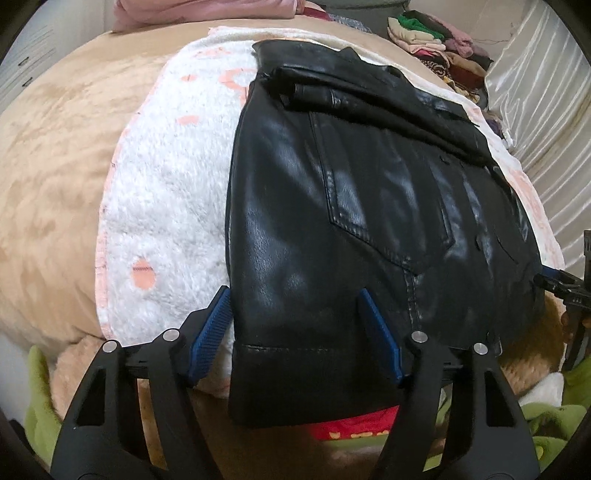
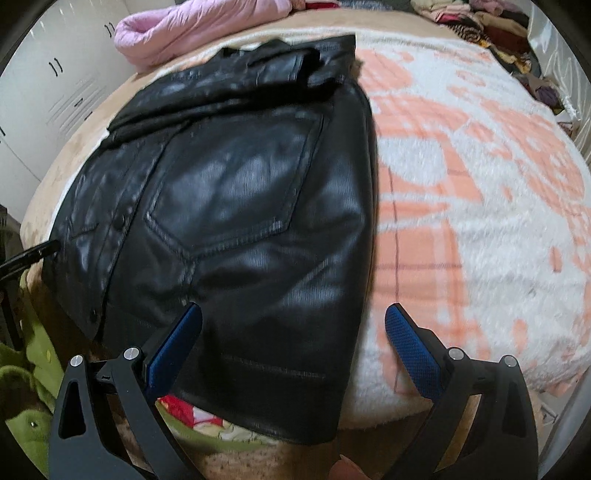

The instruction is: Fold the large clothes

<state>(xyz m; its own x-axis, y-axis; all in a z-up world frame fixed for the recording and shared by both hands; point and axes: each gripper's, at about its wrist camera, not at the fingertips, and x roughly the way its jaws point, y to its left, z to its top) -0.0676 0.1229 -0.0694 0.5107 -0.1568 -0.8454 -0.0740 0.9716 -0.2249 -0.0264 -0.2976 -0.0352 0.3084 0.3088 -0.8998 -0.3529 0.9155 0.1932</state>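
Note:
A black leather jacket (image 1: 351,206) (image 2: 240,206) lies flat on a white-and-pink fleece blanket (image 1: 166,206) (image 2: 480,184), its sleeves folded across the far end and its hem hanging over the near bed edge. My left gripper (image 1: 293,293) is open over the hem's left corner, one blue pad (image 1: 212,325) beside the jacket's edge and the other on top of the leather. My right gripper (image 2: 293,308) stands wide open over the hem's right corner. One of its pads is over the leather and the other is over the blanket. Neither gripper pinches the jacket.
A tan bed cover (image 1: 55,166) lies under the blanket. A pink garment (image 2: 192,26) lies at the far edge and a pile of folded clothes (image 1: 436,48) at the far right. Green fabric (image 1: 37,398) and a red item (image 1: 354,428) lie below the bed edge. White cabinets (image 2: 55,92) stand to the left.

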